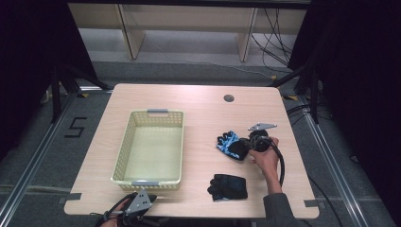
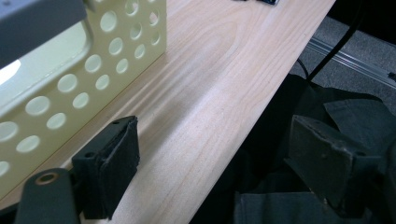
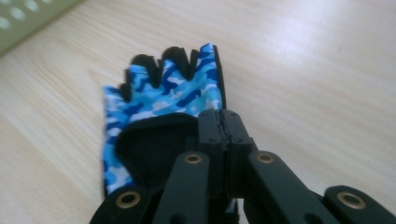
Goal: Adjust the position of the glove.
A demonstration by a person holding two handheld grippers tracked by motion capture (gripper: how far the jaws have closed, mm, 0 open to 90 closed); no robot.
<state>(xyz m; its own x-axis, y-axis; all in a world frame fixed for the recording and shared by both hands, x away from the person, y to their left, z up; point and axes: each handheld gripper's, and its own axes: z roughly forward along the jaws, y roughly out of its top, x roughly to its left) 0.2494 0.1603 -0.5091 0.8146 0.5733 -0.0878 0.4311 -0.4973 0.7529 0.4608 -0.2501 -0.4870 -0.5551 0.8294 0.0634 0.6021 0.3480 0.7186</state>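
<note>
A blue camouflage fingerless glove (image 1: 230,143) (image 3: 163,95) lies on the wooden table (image 1: 203,118), right of centre. My right gripper (image 1: 244,145) (image 3: 223,116) reaches it from the right, and its jaws are pressed together on the glove's cuff edge. A black glove (image 1: 228,187) lies nearer the front edge, apart from both grippers. My left gripper (image 1: 136,204) (image 2: 219,163) rests at the table's front edge, just before the basket's near wall. Its jaws stand wide apart with nothing between them.
A pale yellow perforated basket (image 1: 156,113) (image 2: 93,60) stands left of centre with nothing in it. A round cable hole (image 1: 229,98) sits at the table's back right. Dark clothing (image 2: 327,107) lies below the front edge. Cables trail from both grippers.
</note>
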